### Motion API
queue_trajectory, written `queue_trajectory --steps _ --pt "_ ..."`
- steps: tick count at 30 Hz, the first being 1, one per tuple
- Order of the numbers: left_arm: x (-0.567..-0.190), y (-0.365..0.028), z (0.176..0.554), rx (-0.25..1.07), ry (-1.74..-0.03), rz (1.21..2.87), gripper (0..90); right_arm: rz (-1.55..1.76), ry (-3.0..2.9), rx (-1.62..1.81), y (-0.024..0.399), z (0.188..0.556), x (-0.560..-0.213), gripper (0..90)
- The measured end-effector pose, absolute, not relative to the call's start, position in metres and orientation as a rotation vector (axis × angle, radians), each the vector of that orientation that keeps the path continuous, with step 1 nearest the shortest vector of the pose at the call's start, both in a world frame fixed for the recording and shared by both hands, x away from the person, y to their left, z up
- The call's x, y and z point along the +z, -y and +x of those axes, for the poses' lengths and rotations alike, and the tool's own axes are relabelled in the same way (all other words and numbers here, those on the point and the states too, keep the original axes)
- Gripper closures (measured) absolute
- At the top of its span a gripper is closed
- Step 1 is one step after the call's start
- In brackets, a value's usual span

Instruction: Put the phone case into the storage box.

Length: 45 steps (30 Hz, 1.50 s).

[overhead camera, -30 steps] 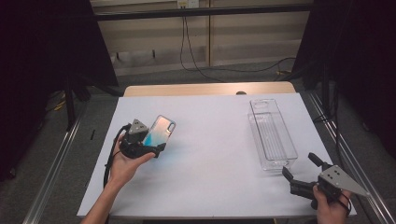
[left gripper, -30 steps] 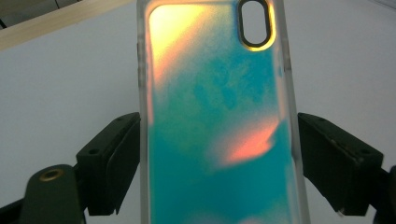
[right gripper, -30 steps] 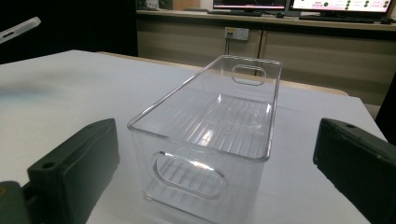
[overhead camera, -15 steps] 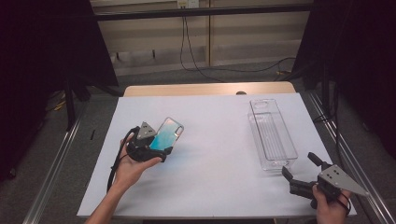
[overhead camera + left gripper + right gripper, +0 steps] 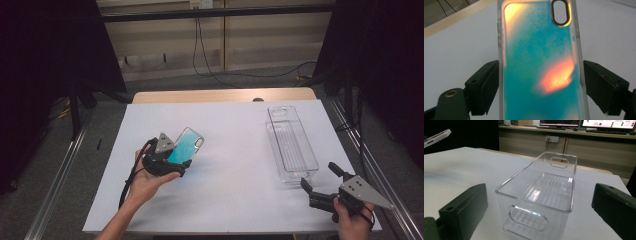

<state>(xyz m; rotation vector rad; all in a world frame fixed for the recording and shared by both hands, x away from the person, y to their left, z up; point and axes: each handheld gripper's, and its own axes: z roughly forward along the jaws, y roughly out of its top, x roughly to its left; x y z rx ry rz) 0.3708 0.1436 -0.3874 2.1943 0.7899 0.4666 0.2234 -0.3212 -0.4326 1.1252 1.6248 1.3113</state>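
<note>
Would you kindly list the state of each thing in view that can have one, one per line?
Phone case: held off the white table cover, clamped by its long edges, camera cut-out away from the gripper.
Left gripper: shut on the phone case.
Right gripper: open, holding nothing, pointing at the clear bin.
Clear bin: upright on the table cover, empty.
White table cover: lying flat.
</note>
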Motion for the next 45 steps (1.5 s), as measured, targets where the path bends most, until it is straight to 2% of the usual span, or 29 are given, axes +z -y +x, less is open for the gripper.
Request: queue_trajectory --steps 21,28,45 --pt "-0.399 -0.101 0.365 0.414 -0.714 2.223 17.1 1.105 -1.722 1.315 0.301 0.236 -0.418 0.0" --pt "-0.398 -0.092 0.364 0.403 -0.719 2.208 17.1 1.083 -1.742 1.322 0.292 0.250 -0.401 0.0" --pt "-0.401 -0.071 0.366 0.429 -0.695 2.183 17.0 1.014 -1.868 1.382 0.245 0.280 -0.392 0.5"
